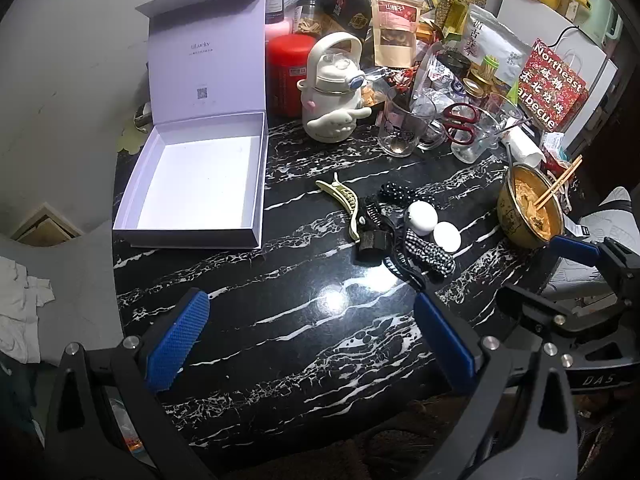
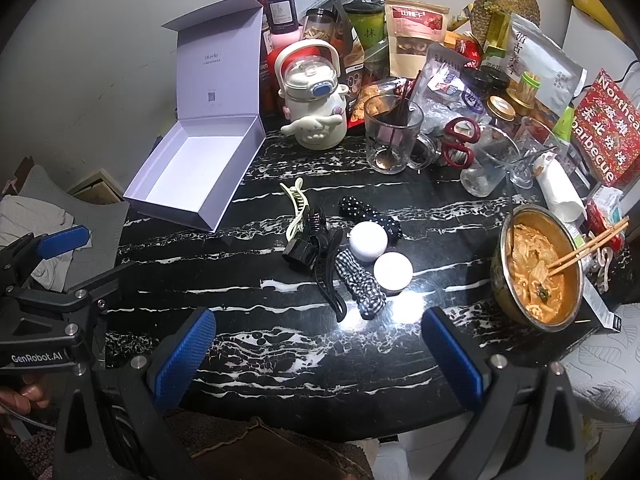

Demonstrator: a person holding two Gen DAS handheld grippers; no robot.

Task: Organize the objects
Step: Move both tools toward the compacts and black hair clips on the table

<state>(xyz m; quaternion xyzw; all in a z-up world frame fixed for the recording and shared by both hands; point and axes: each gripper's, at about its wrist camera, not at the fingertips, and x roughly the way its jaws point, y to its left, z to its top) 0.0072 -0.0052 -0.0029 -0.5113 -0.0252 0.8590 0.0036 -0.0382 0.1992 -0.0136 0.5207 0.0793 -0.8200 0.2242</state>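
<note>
Hair accessories pile [image 2: 340,248] lies ahead of the wide-open right gripper [image 2: 320,356]; the left gripper [image 1: 316,340], equally spread, sits farther.

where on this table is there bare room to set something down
Bare marble lies along the near edge, between the open grippers and the hair accessories, and between the open box and the cream clip. The back and right are crowded: kettle, glasses, noodle bowl.

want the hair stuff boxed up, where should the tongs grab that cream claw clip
Grip the cream claw clip across its narrow curved body near the far, pronged end, coming from above. That end lies flat and free on the table, while the near end butts against the black clip.
</note>
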